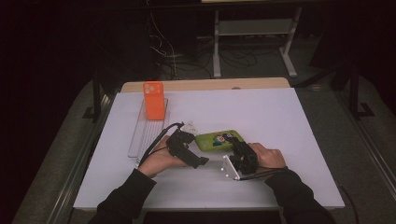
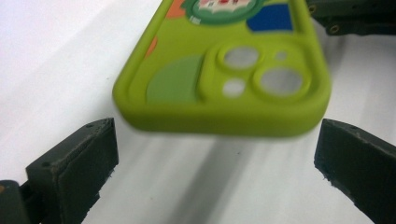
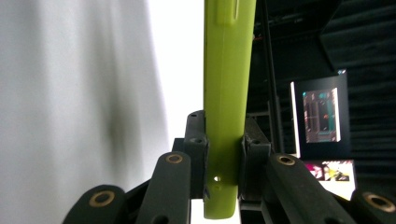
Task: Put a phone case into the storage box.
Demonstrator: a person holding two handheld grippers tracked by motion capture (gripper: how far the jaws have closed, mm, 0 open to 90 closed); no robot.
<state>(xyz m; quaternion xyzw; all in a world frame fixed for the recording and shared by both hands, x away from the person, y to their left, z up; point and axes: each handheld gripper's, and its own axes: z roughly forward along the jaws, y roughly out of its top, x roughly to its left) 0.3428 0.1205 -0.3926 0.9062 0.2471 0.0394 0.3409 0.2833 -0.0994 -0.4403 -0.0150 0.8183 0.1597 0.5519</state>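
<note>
Clamping the short end of a green phone case (image 3: 227, 116), the right tongs (image 3: 223, 154) have their two black jaws drawn in tight against the case's opposite faces, so the case stands edge-on between them and runs straight away from them. In the high view the right tongs (image 1: 239, 156) sit in the person's right hand (image 1: 267, 156), with the green phone case (image 1: 218, 140) reaching out from them toward the left tongs (image 1: 187, 140), held just above the white tabletop (image 1: 280, 121).

The left tongs (image 2: 215, 154) stand wide apart, as far as they go, and grip nothing. The camera-cutout end of the case (image 2: 224, 88) lies just ahead of their tips, clear of both pads, one jaw to each side of it and slightly short of it. The case's back faces up there, showing round lens openings and a coloured print. Beyond the far end of the case in that view, part of the right tongs' dark body can be seen.

The person's left hand (image 1: 161, 161) holds the left tongs, whose cable loops back from them.

Farther out, beyond the left tongs and well apart from them, an orange phone case (image 1: 153, 100) rests on the far end of a clear tray (image 1: 140, 137) that lies along the tabletop. A small clear item lies just past the left tongs; what it is cannot be told.
</note>
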